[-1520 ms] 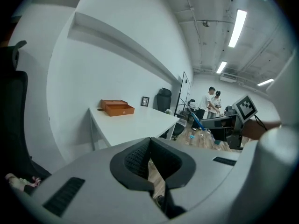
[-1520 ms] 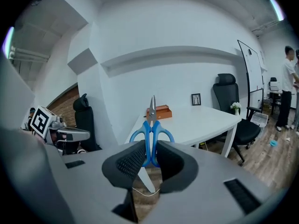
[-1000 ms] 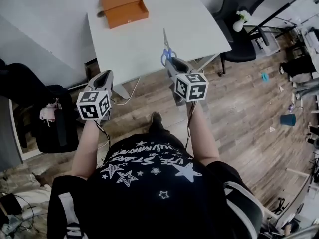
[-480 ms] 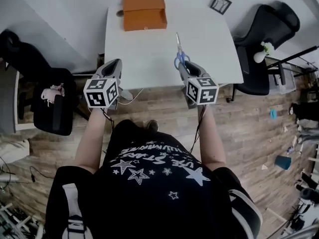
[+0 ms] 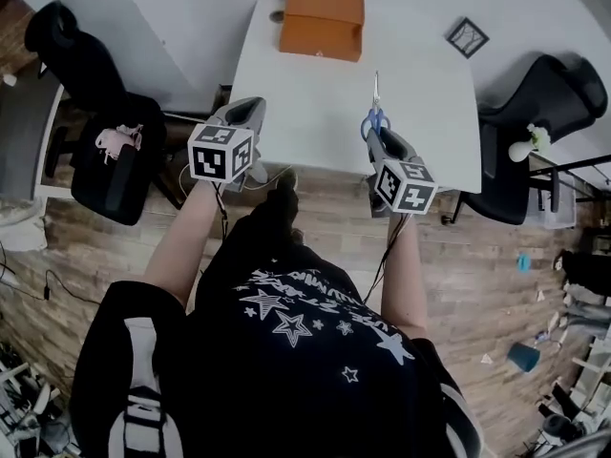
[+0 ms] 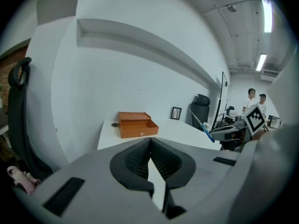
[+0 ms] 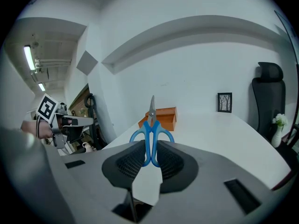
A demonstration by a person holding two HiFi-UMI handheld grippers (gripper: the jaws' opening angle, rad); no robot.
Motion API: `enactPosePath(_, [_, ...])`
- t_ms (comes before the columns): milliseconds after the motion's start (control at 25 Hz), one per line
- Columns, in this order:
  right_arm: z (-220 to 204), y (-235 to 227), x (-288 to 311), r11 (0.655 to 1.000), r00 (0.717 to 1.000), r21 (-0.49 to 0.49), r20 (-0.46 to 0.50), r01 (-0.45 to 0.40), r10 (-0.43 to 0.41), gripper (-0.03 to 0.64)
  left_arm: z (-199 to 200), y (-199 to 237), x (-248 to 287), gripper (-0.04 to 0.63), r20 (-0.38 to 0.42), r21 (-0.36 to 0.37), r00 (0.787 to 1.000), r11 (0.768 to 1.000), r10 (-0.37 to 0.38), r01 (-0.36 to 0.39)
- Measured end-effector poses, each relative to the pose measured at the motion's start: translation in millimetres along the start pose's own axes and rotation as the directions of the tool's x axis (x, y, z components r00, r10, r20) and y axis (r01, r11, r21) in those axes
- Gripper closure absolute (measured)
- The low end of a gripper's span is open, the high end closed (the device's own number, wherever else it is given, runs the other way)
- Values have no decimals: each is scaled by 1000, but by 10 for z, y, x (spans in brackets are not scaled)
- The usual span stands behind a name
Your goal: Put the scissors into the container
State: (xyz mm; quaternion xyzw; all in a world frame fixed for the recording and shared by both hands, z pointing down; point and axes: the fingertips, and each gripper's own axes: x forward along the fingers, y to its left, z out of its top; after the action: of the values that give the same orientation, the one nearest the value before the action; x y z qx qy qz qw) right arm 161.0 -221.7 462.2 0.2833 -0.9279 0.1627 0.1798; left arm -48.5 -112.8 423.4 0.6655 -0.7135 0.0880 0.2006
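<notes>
- Scissors (image 7: 152, 134): blue handles, silver blades.
- Box (image 5: 323, 23): orange throughout.
- Counter (image 5: 305, 113): plain white.
- Left gripper (image 6: 150, 143) and right gripper (image 7: 150, 148): grey bodies, black fingers (image 6: 133, 160) with a fine ribbed grid.
- Cubes (image 5: 221, 153): white faces with black square markers.
- Shirt (image 5: 286, 351): black, printed with white stars and lettering.
- Floor (image 5: 477, 256): brown wood planks.
- Chairs (image 5: 554, 89): black.
- Frame (image 5: 467, 37): black border, pale centre.
- Wall (image 5: 191, 8): white.

Black T-shirt (image 5: 286, 370), white star print, white-striped sleeves (image 5: 134, 399)
</notes>
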Motion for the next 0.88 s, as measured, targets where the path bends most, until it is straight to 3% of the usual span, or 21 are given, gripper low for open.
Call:
enactPosePath(320, [152,-329,247,999,999,-21,-19,27,-27,518,121,-2,488,578,-13,11,999,999,-37,37])
enactPosePath(600, [454,-568,932,997,998,-68,-54,21,-25,518,269,378,1039,578,-35,-8,999,999,-33,33])
enactPosePath(760, [693,-617,1518,981,994,-195,-104,5,-25,518,436,772,1390,578,-36,-23,999,1000,-17,16])
enactPosePath(880, [845,-640,1926,937,987,-348,-152,-7,-49,518,553,1026,1652,578,-32,-32,999,999,-15,14])
